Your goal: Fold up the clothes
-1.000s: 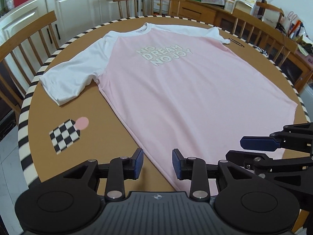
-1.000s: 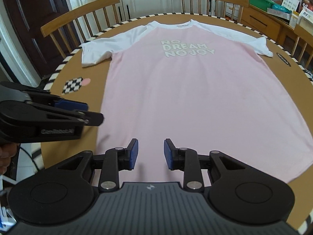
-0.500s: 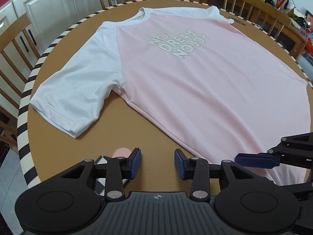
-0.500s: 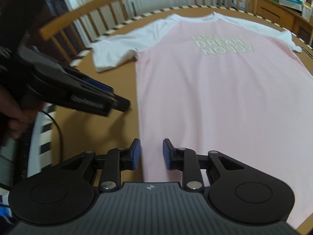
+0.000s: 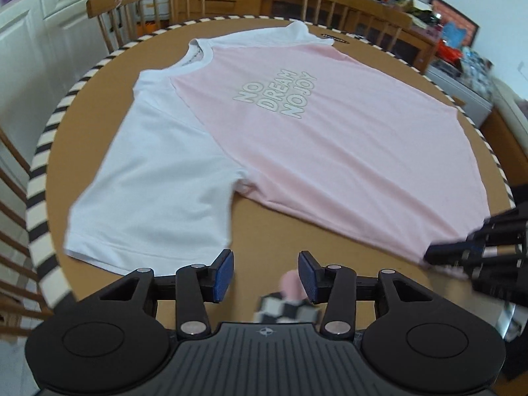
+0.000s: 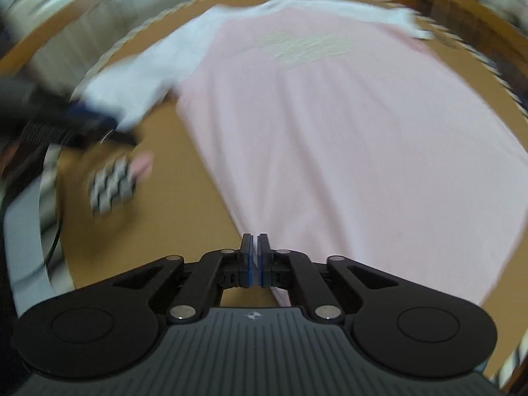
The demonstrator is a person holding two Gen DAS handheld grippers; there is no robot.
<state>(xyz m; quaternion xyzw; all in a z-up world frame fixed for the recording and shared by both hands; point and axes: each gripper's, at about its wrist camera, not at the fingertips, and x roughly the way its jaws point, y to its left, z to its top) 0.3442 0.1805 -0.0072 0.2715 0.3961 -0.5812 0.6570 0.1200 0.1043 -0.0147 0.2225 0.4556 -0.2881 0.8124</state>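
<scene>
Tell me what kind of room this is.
Probably a home dining room or kitchen: a round brown table with a striped rim, wooden spindle-back chairs, and white panelled cabinets.

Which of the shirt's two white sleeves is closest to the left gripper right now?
The big spread-out white sleeve, whose hem lies just ahead of the left gripper. The other sleeve lies at the far side of the table, past the collar.

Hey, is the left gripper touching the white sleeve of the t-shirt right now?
Apart. In the left wrist view, the left gripper has opening jaws over bare table, with the white sleeve hem short of its fingertips.
</scene>
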